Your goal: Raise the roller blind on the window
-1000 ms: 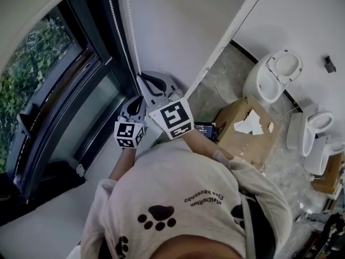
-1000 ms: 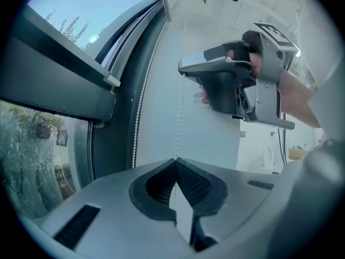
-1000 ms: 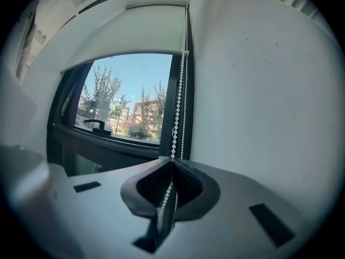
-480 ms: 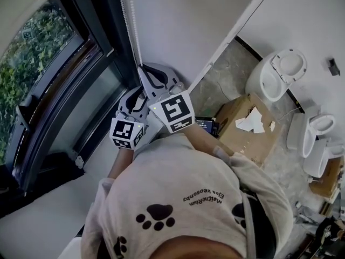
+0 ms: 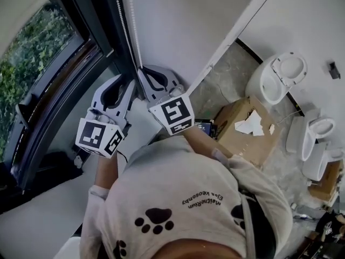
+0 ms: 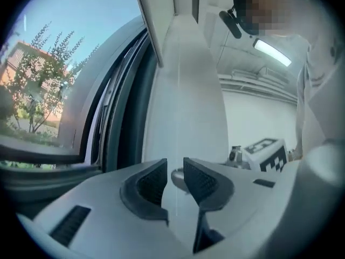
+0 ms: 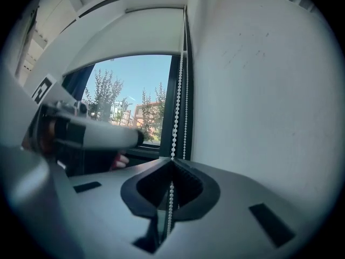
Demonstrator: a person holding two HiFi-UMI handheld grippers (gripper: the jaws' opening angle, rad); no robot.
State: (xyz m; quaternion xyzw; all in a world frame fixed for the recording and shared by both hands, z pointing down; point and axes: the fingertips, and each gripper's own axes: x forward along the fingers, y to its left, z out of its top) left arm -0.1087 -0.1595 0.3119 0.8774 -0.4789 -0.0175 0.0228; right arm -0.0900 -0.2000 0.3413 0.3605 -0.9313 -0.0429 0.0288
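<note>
A white bead chain (image 5: 123, 20) hangs in two strands beside the dark window frame (image 5: 81, 85). My right gripper (image 5: 142, 72) is shut on one strand; in the right gripper view the beads (image 7: 178, 101) run down into its closed jaws (image 7: 171, 169). The white roller blind (image 7: 129, 36) covers the top of the window. My left gripper (image 5: 129, 85) is raised just left of the right one. Its jaws (image 6: 175, 169) stand apart and are closing, with a thin strand running between the pads, not pinched.
A white wall (image 5: 183, 26) lies right of the chain. On the floor to the right stand a cardboard box (image 5: 245, 131) and several white toilets (image 5: 277, 77). The person's torso fills the lower middle of the head view.
The left gripper has opened and risen up and to the left, up to the right gripper's height. The right gripper has stayed shut on the chain, nearly still.
</note>
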